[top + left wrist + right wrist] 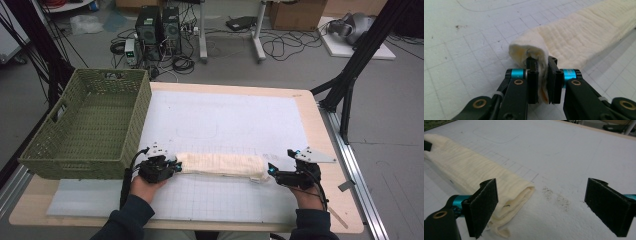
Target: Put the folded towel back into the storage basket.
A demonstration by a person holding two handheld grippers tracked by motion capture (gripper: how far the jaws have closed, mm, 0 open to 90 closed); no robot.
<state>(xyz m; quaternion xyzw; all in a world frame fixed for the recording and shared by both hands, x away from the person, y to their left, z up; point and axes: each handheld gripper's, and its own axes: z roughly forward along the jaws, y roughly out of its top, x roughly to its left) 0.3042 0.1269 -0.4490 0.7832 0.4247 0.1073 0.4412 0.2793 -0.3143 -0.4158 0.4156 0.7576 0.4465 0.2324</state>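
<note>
White mat (225, 120): L hand-held gripper (543, 65) pinches folded cloth (220, 164); R hand-held gripper (541, 207) wide.

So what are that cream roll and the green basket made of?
The cream roll looks like soft folded cloth, perhaps cotton gauze: matte, crinkled in fine ribs, with layered edges at its end. The green basket looks woven, perhaps wicker or plastic strand; the regular weave shows, but the fibre is not certain.

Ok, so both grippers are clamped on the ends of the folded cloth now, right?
Not both. The left gripper is clamped on its end of the folded cloth, but the right gripper view shows the right gripper open, its fingers not pressing the cloth.
</note>
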